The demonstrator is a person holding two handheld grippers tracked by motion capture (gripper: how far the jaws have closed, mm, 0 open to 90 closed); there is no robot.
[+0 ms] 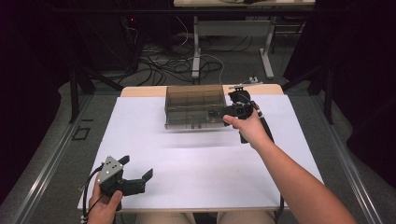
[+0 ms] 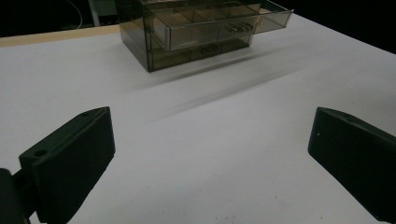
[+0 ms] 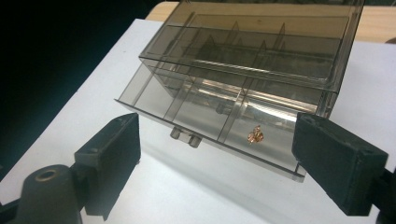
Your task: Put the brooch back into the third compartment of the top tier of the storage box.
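A smoky see-through drawer box (image 1: pixel 194 105) stands at the back middle of the white table top (image 1: pixel 196 163). Its upper drawer (image 3: pixel 205 114) is pulled out, and a small copper-coloured piece (image 3: pixel 255 135) lies in one of its compartments. My right gripper (image 1: pixel 223 112) is at the box's front right corner, facing the drawer front with its two small knobs (image 3: pixel 184 136). In the right gripper view the right gripper (image 3: pixel 219 137) is open, with nothing between the pads. My left gripper (image 1: pixel 137 166) rests near the table's front left, open and holding nothing. The left gripper (image 2: pixel 210 154) faces the box (image 2: pixel 187 37) across bare table.
Bare wood (image 1: pixel 140 91) of the table shows at the far edge behind the white top. Beyond it, cables (image 1: pixel 163 70) lie on the floor around the legs of another desk (image 1: pixel 196 51). Dark curtains close both sides.
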